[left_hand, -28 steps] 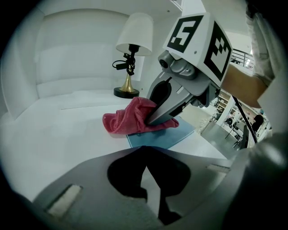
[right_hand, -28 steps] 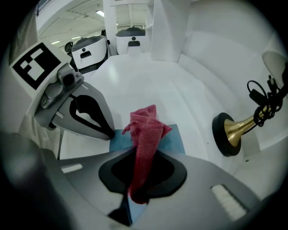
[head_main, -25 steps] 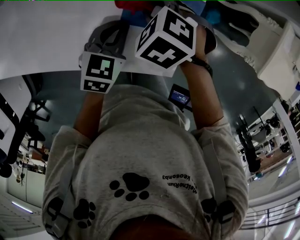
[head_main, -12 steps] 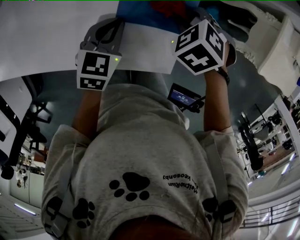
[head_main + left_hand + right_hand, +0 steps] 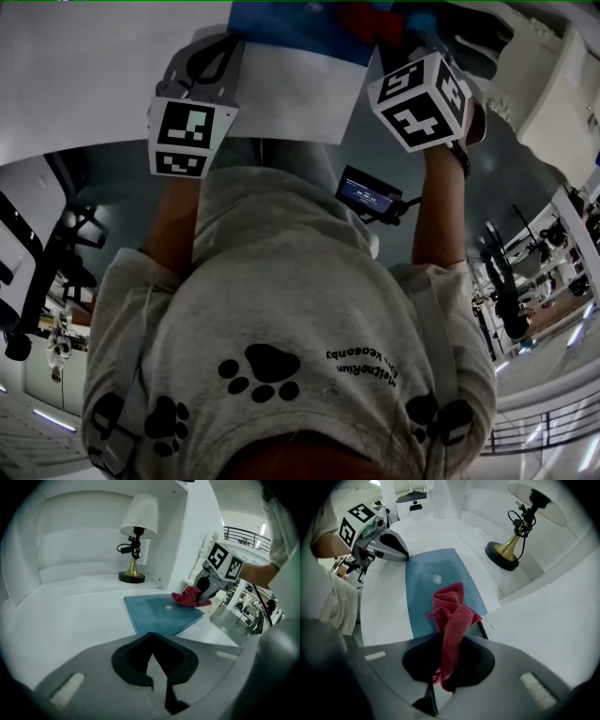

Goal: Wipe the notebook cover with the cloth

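Wiping looks under way: the right gripper (image 5: 440, 677) is clamped on the red cloth (image 5: 450, 611), whose bunched end rests on the blue notebook (image 5: 426, 597) near its 6 o'clock edge. The left gripper (image 5: 157, 672), jaws together and empty, sits by the cover's 11 o'clock corner. The next stroke should sweep toward 12. Bare table (image 5: 70, 606) surrounds the notebook, and the lamp (image 5: 136, 541) stands clear at 2 o'clock.

Grey T-shirt (image 5: 281, 291) printed with black paw prints (image 5: 262, 372).
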The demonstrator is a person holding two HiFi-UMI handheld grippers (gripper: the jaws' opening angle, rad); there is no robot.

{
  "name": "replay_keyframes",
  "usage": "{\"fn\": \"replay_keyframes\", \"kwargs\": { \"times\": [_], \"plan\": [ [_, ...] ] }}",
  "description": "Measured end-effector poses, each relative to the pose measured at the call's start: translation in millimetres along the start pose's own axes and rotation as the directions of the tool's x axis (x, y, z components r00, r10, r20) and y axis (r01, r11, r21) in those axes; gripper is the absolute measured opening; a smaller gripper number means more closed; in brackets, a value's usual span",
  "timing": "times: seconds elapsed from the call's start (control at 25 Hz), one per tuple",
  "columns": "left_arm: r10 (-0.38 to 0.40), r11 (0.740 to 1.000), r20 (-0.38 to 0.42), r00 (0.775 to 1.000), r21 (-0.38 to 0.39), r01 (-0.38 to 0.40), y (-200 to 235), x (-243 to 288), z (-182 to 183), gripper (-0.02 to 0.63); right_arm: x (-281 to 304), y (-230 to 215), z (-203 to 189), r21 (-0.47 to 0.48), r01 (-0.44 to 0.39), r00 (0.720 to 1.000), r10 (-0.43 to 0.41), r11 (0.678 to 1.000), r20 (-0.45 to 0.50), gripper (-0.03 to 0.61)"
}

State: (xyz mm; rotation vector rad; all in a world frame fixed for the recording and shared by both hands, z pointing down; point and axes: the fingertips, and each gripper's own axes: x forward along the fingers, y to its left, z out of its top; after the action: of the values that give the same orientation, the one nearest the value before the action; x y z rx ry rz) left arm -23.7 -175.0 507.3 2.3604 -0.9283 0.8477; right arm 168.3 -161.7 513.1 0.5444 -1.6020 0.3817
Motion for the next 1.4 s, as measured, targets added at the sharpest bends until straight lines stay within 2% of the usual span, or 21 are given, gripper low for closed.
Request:
{"fn": "replay_keyframes", "kwargs": {
  "times": [0.28,0.36,0.44,0.6,0.72,0.84,0.92,1.16,1.4],
  "plan": [
    [0.002,1.000,0.000,1.000,-0.001,-0.002,2,2,-1,-0.002,13,-2,-54,0.040,-0.014,0.991,0.019,0.999,-0.130,0.044],
    [0.003,1.000,0.000,1.000,0.000,-0.003,2,2,-1,-0.002,9,-2,-63,0.063,-0.008,0.991,0.017,0.998,-0.133,0.044],
    [0.003,1.000,0.000,1.000,0.001,-0.003,2,1,-1,-0.002,-5,-1,-59,0.095,-0.006,0.996,0.015,0.996,-0.092,0.044],
    [0.009,1.000,0.002,1.000,0.005,-0.009,1,1,-3,-0.002,-46,4,-28,0.102,0.028,0.999,-0.033,0.994,0.042,0.044],
    [0.009,1.000,0.003,1.000,-0.001,-0.009,-1,-1,-2,-0.002,-73,12,15,0.076,0.034,0.982,-0.048,0.997,0.181,0.044],
    [0.010,1.000,0.003,1.000,-0.007,-0.010,-1,-2,-2,-0.002,-81,30,66,0.016,-0.008,0.954,0.003,1.000,0.301,0.044],
    [0.009,1.000,0.002,1.000,-0.012,-0.009,-1,-3,-2,-0.002,-77,48,95,-0.032,-0.048,0.937,0.056,0.998,0.344,0.044],
    [0.011,1.000,0.004,1.000,-0.022,-0.010,-1,-5,-2,-0.002,-44,93,150,-0.145,-0.127,0.925,0.170,0.981,0.341,0.044],
    [0.010,0.999,0.003,1.000,-0.038,-0.010,1,-7,-3,-0.002,-12,105,166,-0.185,-0.184,0.935,0.230,0.965,0.271,0.044]
  ]
}}
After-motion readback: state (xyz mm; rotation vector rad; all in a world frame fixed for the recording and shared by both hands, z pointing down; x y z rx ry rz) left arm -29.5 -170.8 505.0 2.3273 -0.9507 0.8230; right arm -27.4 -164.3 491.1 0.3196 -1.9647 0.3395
